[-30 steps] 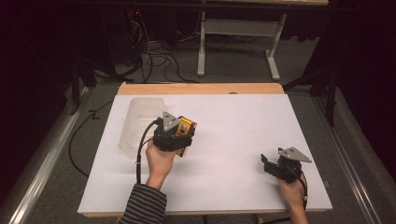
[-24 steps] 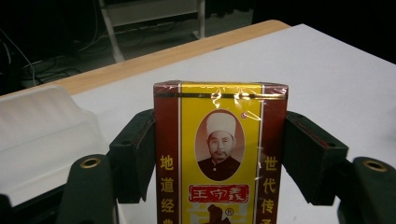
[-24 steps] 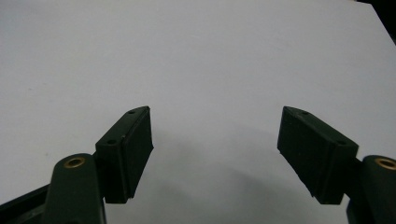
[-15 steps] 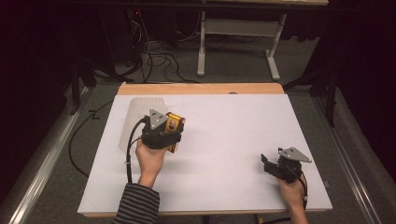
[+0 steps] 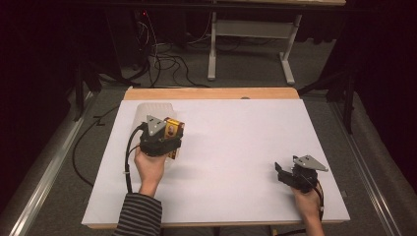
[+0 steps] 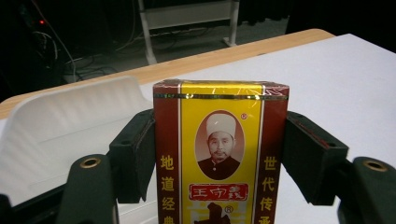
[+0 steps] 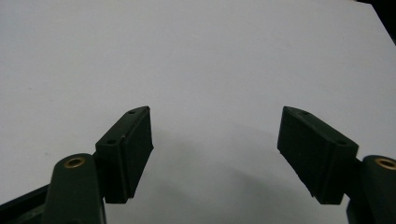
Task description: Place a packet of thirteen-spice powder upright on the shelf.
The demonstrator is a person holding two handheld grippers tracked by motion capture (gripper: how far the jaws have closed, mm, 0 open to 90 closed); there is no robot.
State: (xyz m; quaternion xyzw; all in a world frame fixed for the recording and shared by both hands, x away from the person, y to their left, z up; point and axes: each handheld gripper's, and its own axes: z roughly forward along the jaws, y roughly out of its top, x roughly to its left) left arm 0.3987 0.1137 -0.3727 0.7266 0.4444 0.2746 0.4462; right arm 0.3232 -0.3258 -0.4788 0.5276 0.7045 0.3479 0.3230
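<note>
My left gripper (image 5: 169, 135) is shut on a yellow and dark red box (image 5: 173, 132) with a portrait on its face. In the left gripper view the box (image 6: 219, 154) stands upright between the two black jaws, which press on its sides. Just beyond it lies a white plastic tray (image 6: 70, 126), seen in the high view as the tray (image 5: 143, 112) at the table's back left. My right gripper (image 5: 281, 172) rests near the front right of the table. Its jaws stand wide apart over bare white surface, the gripper (image 7: 215, 135) holding nothing.
A white sheet (image 5: 236, 147) covers the table, with a wooden edge (image 5: 211, 93) at the back. Cables (image 5: 167, 61) and a metal table stand (image 5: 246, 49) lie on the dark floor behind. A black cable (image 5: 129, 157) trails from the left gripper.
My left gripper has carried the box leftward and slightly back, toward the white tray. The right gripper has stayed in place.
</note>
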